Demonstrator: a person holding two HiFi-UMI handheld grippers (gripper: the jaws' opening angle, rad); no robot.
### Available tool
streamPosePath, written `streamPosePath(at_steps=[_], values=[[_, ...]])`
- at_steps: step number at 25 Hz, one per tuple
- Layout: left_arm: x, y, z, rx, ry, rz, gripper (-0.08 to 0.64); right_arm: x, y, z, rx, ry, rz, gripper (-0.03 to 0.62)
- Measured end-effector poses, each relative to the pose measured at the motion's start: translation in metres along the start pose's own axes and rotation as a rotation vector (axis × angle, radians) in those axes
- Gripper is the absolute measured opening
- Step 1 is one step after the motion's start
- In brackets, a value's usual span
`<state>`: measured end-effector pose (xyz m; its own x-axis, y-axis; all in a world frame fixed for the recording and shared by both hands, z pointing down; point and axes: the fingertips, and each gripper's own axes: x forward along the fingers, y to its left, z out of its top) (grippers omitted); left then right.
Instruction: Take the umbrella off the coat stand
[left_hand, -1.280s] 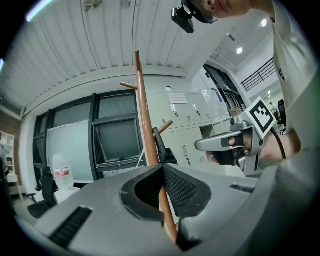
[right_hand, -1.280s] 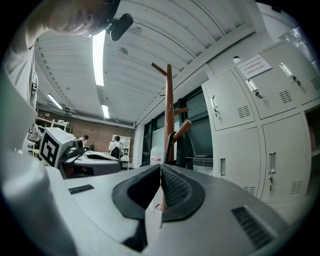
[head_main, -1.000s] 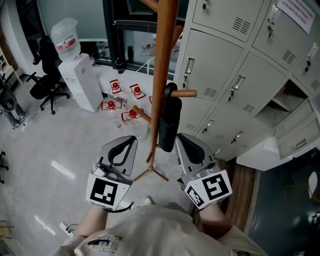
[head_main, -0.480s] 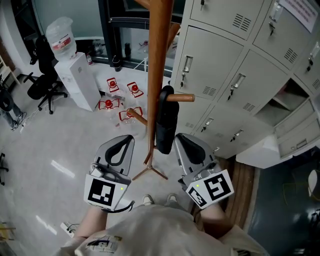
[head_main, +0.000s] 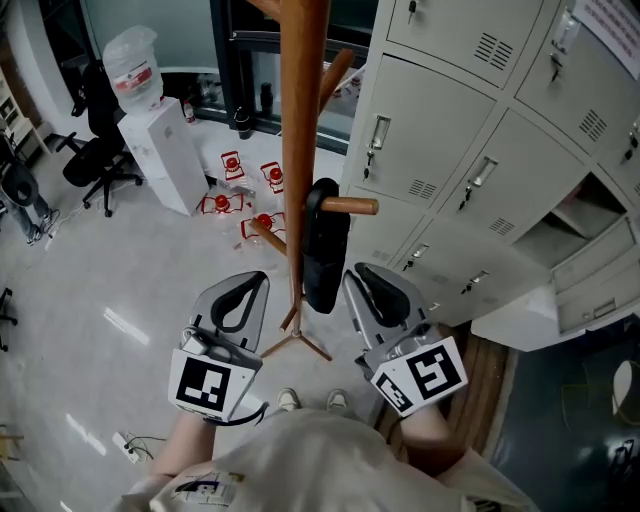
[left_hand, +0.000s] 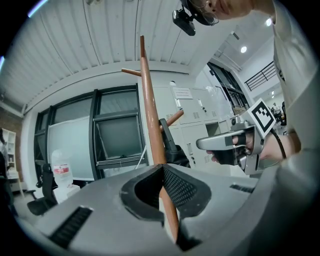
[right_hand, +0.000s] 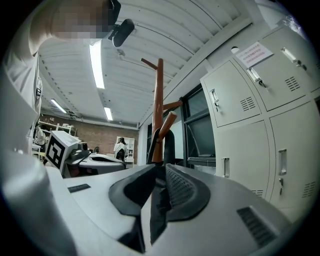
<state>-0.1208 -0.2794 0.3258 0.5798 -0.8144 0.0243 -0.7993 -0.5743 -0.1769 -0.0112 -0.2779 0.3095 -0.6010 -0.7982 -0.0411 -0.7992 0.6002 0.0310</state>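
On our right gripper (head_main: 372, 285) the fingers have just been opening a crack, with nothing between them; on our left gripper (head_main: 243, 292) they are pressed together. The umbrella (head_main: 324, 250) hangs from a peg (head_main: 352, 206) of the coat stand (head_main: 296, 150) just ahead, so we judge a grasp is near.

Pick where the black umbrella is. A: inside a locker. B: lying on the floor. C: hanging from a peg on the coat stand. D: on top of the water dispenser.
C: the umbrella hangs by its handle from a peg on the coat stand.
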Motion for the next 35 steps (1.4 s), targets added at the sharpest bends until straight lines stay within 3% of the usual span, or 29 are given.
streamPosePath(at_steps=[7, 12, 25, 35], values=[[0.009, -0.001, -0.003, 0.008, 0.018, 0.031, 0.008, 0.005, -0.009, 0.002, -0.001, -0.005, 0.027, 0.180], [0.015, 0.001, 0.001, 0.026, 0.020, 0.048, 0.008, 0.015, -0.016, 0.004, 0.090, -0.029, 0.076, 0.252], [0.028, 0.008, 0.001, 0.086, 0.031, 0.073, 0.008, 0.054, -0.011, -0.032, 0.084, 0.067, 0.150, 0.299], [0.037, 0.014, -0.036, 0.037, 0.129, 0.080, 0.008, 0.073, -0.009, -0.075, 0.092, 0.163, 0.167, 0.299]])
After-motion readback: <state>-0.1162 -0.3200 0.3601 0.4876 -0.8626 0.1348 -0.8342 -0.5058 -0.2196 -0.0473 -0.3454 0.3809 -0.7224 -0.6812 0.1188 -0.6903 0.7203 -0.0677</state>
